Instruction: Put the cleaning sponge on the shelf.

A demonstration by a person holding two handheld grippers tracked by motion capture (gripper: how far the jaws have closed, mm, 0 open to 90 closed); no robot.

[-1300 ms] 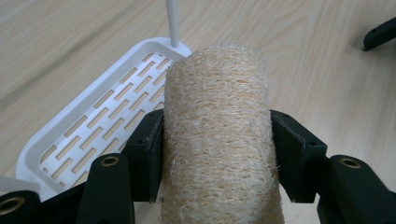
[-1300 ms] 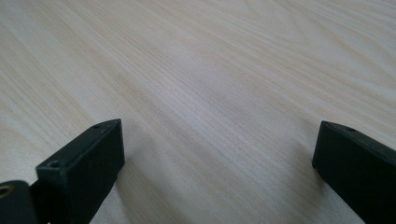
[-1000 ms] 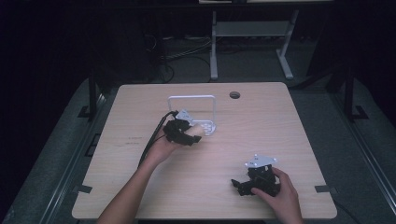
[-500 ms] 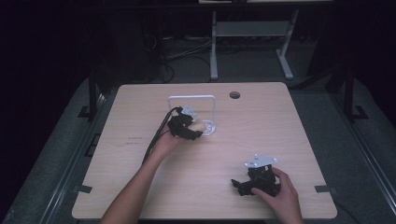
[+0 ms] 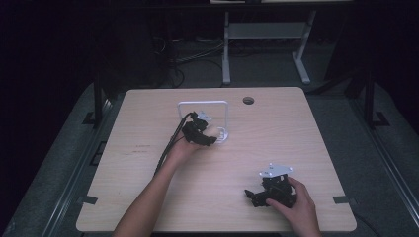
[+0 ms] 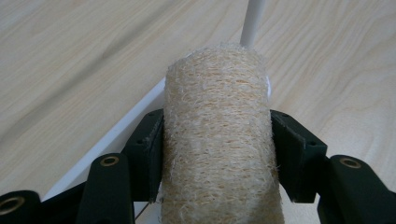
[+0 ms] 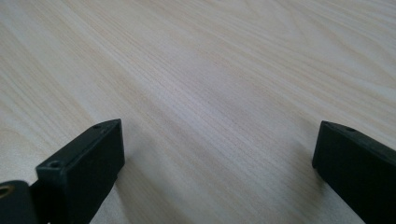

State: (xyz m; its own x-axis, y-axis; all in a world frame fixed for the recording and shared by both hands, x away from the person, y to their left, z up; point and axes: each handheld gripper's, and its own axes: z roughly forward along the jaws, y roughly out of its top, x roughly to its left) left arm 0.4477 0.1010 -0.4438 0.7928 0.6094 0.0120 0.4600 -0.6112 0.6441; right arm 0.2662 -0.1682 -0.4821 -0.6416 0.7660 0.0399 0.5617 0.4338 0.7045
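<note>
- The loofah roll [image 6: 219,140], a pale, coarse-fibred cylinder, sits clamped between the two black jaws of your left gripper [image 6: 217,140]; in the left gripper view the pads press its sides and the roll runs lengthwise away from the camera.
- Just past the roll's far end, that view shows a thin white post [image 6: 252,21] rising, and a flat white bar [image 6: 116,135] running diagonally under the jaws, both parts of a white wire rack [image 5: 203,103].
- In the high view the rack stands on the table [image 5: 306,128] toward its far edge, a little left of the middle; your left gripper [image 5: 210,139] is held at the rack's near side, at its white base, with its cable trailing back along your forearm.
- Whether the roll touches the rack or the tabletop cannot be told.
- A small dark round hole [image 5: 248,100] lies in the tabletop near the far edge, right of the rack.
- Your right gripper [image 5: 252,196] rests near the table's near right corner, well apart from the rack, jaws pointing left.
- In the right gripper view your right gripper's jaws stand wide apart over bare wood grain, with nothing between them.
</note>
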